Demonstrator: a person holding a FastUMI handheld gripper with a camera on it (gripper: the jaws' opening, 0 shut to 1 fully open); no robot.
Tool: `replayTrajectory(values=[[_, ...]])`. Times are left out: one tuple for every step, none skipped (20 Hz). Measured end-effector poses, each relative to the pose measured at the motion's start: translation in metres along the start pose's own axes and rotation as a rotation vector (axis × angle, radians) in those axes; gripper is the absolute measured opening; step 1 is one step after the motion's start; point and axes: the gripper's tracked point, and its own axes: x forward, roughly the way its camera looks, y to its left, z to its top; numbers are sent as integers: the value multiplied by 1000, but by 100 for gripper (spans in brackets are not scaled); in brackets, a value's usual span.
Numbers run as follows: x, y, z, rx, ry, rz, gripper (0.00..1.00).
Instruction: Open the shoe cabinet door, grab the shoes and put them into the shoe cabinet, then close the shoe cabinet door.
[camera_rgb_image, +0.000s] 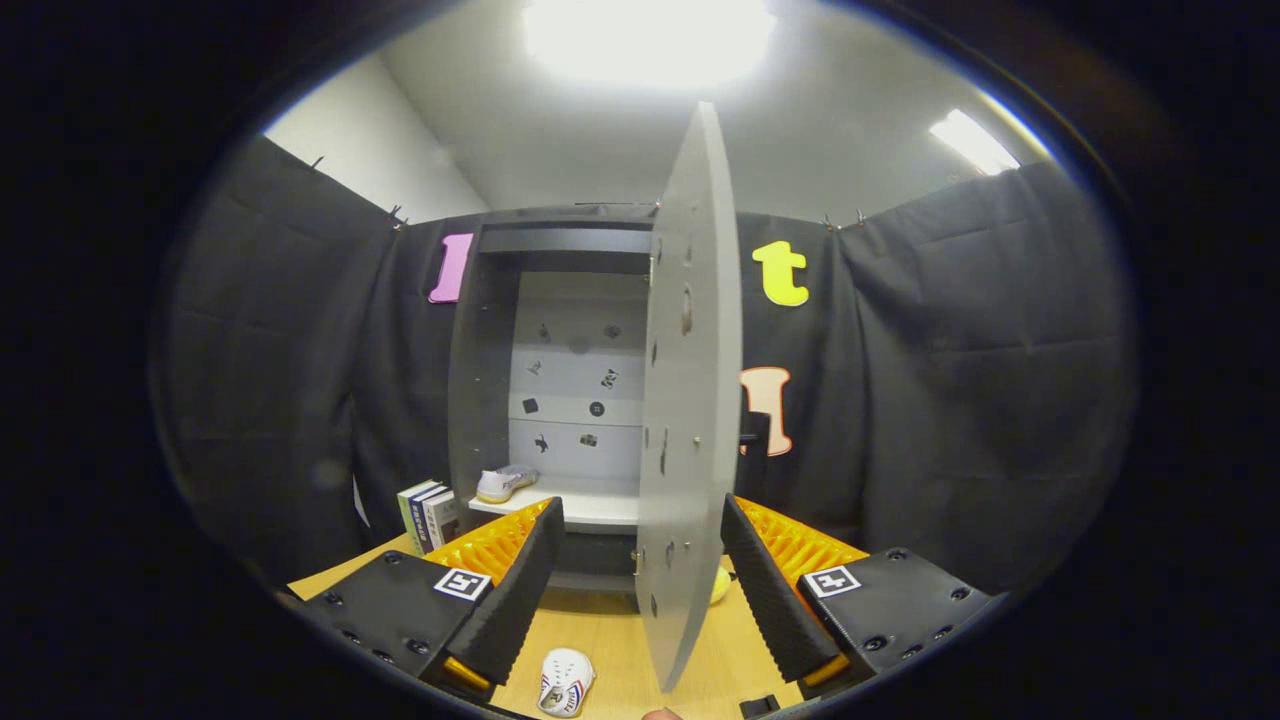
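Cabinet (560, 380) door (690, 400) stood open; one shoe (503, 483) on shelf. Second shoe (566, 682) on counter (610, 640), 6 o'clock. Fingers (637, 590) spread wide, empty.

The shoe cabinet door (690, 400) looks like matt, smooth grey board; the worktop (610, 640) is pale wood, lightly sheened. The claw (640, 590) fingers (515, 590), spread apart, carry ribbed, perhaps rubbery pads.

Hidden behind the open cabinet door (690, 400) just beyond the fingers: most of a yellow object (720, 583) and the cabinet's right side; too small to identify, the dark marks on its back panel (578, 385).
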Motion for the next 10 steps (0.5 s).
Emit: replayTrajectory(values=[[1,6,-4,4,5,6,98],[2,9,-8,1,13,6,98],[4,15,-15,-7,30,17,98],[4,20,-22,-15,52,32,98],[3,27,-32,-22,78,49,98],[3,33,-41,-25,104,67,98],[4,39,-51,-23,128,79,98],[5,43,-59,-20,149,90,97],[7,48,-69,-15,172,99,97],[7,52,-78,-8,198,109,97]])
